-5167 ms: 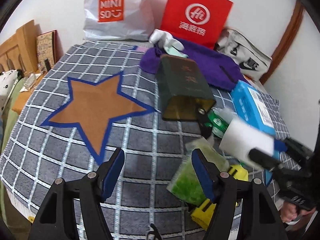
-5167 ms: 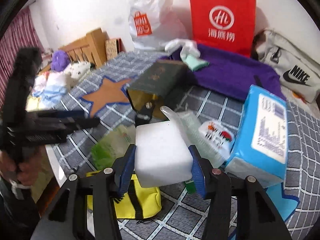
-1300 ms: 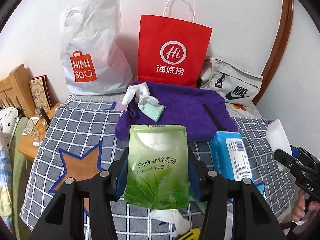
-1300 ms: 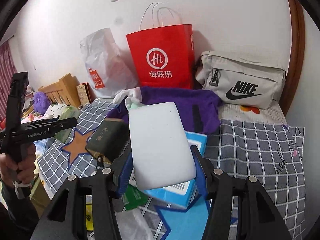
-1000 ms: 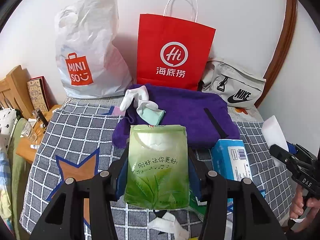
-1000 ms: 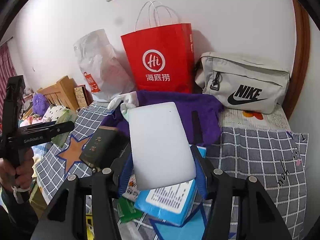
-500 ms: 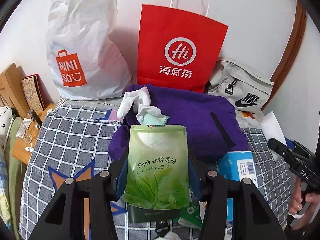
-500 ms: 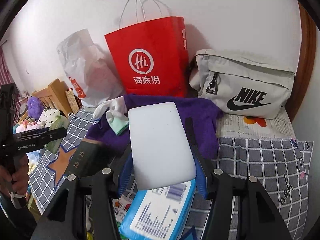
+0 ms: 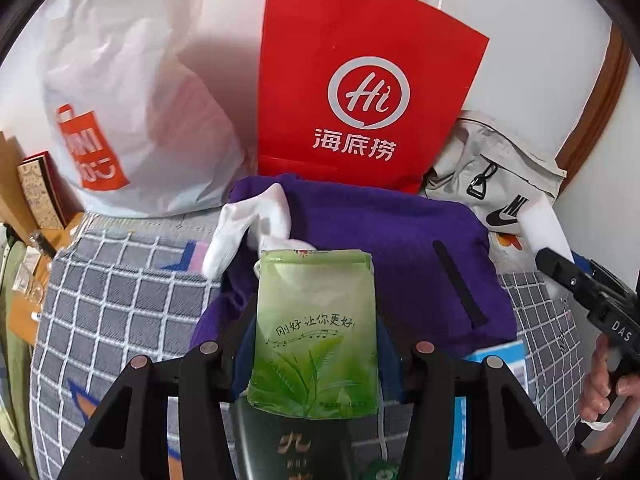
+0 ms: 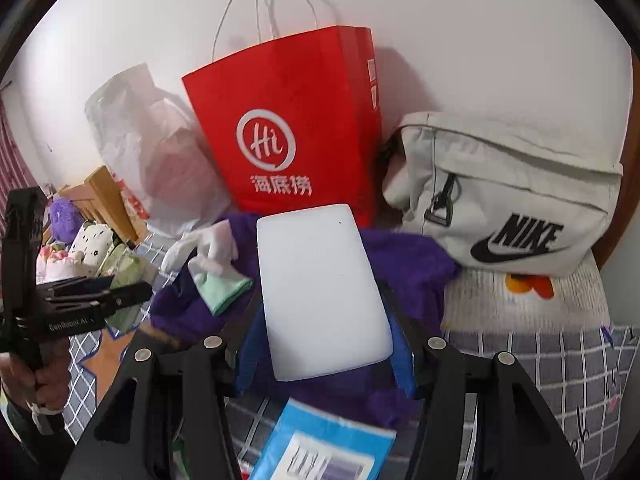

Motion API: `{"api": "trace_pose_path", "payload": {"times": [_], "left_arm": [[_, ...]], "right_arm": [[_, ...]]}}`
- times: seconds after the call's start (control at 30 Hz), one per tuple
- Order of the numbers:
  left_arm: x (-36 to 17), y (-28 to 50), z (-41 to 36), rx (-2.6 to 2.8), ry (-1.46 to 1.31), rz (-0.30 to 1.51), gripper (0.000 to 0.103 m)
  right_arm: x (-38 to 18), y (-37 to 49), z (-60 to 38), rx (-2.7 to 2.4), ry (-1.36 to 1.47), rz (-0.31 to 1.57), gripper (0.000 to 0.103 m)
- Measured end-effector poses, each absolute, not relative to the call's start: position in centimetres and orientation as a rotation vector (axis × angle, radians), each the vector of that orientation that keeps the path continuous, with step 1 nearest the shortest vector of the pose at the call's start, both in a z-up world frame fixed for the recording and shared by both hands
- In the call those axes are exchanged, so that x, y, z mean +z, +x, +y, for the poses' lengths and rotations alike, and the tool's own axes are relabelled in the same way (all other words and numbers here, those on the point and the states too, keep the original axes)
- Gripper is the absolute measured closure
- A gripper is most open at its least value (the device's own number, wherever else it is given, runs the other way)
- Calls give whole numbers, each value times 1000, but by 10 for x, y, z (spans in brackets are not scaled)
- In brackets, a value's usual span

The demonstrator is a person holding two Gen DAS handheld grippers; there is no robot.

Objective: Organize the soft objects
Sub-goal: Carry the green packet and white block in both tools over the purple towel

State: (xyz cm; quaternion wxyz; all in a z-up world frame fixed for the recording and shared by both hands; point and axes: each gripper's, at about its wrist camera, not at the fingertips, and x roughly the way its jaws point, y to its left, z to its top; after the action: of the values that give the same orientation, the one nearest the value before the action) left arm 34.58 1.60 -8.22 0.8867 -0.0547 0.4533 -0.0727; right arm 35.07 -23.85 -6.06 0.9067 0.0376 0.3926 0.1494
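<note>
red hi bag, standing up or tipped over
Standing upright: the red paper bag rests on its base against the wall, handles up, behind the purple cloth.

My left gripper (image 9: 316, 344) clamps a green tissue pack (image 9: 314, 332) upright between its blue pads, over the near edge of a purple towel (image 9: 400, 248). White socks (image 9: 248, 228) lie on the towel's far left corner. Against the far wall stand a red paper bag (image 9: 360, 80), a white plastic bag (image 9: 132, 100) to its left and a grey Nike bag (image 9: 496, 172) to its right. At the right edge, my right gripper (image 9: 560, 268) carries a white block (image 9: 544, 224). A dark box (image 9: 296, 444) lies nearest, under the pack.
</note>
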Motion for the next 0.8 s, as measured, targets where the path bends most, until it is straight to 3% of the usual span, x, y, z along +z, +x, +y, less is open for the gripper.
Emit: {"api": "trace_pose_path", "payload": {"times": [0.8], "left_arm": [[-139,406,2,-135,-59,1095,53]], "right_arm": [[-147,401,-246,278,74,1025,48]]}}
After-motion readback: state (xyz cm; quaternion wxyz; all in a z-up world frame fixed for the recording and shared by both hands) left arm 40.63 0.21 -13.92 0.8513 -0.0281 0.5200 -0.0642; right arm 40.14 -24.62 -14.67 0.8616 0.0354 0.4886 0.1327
